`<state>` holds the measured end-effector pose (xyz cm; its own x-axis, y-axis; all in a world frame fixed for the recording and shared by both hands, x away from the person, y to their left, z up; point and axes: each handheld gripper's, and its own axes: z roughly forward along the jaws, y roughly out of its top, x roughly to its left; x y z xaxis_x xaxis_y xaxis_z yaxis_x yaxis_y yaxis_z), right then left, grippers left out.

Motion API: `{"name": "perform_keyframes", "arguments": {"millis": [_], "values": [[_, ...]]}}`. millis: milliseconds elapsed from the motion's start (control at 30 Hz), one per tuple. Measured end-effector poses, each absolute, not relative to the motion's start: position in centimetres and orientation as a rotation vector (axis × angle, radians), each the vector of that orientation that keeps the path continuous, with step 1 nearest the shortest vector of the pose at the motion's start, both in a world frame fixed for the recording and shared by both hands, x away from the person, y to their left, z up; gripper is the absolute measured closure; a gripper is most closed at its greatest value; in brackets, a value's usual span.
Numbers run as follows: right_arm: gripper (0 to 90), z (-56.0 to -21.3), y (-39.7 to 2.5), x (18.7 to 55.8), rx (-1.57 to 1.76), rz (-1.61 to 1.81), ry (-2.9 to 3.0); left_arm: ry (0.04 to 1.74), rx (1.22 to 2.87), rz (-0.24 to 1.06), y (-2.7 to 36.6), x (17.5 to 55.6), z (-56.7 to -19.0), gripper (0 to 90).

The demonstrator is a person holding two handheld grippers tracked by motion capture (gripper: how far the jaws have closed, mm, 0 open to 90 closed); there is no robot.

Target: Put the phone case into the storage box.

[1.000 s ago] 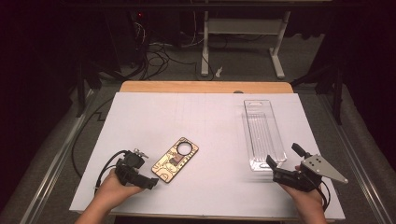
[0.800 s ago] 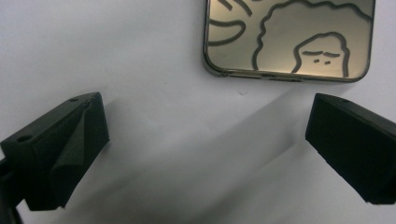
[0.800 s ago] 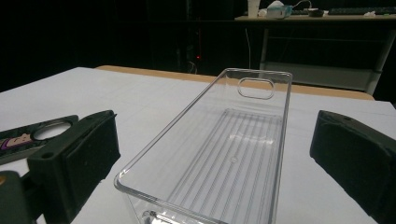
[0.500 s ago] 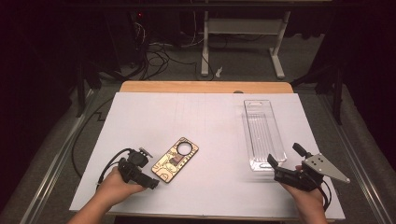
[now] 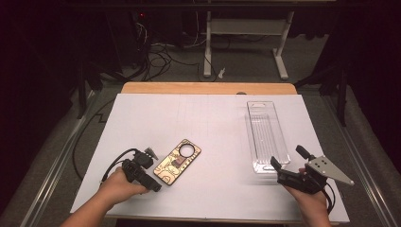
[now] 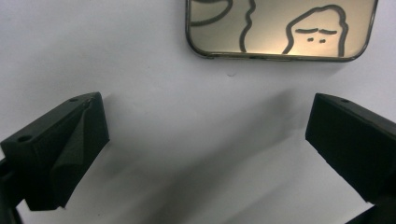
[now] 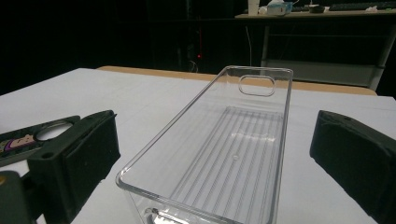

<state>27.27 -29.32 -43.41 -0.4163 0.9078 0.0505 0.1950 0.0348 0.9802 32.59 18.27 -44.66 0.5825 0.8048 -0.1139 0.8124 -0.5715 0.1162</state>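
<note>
A gold phone case [image 5: 178,161] with cartoon line drawings and a round hole lies flat on the white sheet, left of centre. My left gripper [image 5: 153,169] is just left of it, open, its jaws spread level with the case's near short end [image 6: 280,28]; nothing sits between them [image 6: 205,126]. A clear ribbed plastic tray [image 5: 265,135] lies lengthwise at the right. My right gripper [image 5: 288,158] is open at the tray's near end [image 7: 224,140], one jaw on each side and apart from its walls. The case [image 7: 28,137] shows at the left in the right gripper view.
The white sheet [image 5: 213,118] covers most of the table; a strip of bare wood [image 5: 208,88] shows along the far edge. Beyond the table are floor cables [image 5: 161,52] and white desk legs [image 5: 246,28]. Metal rails run along both sides of the table.
My left gripper has edged slightly right toward the phone case. My right gripper has crept a little left, up to the tray's near end. Case and tray have stayed put.
</note>
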Motion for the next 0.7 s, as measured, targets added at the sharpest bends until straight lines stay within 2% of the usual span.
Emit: {"name": "perform_keyframes", "arguments": {"millis": [700], "values": [[1.9, -43.5, -29.5, 27.2, 1.125, 1.428, 1.678, 1.339, 2.737, -0.129, 17.2, 33.4, -43.3, 0.6]]}}
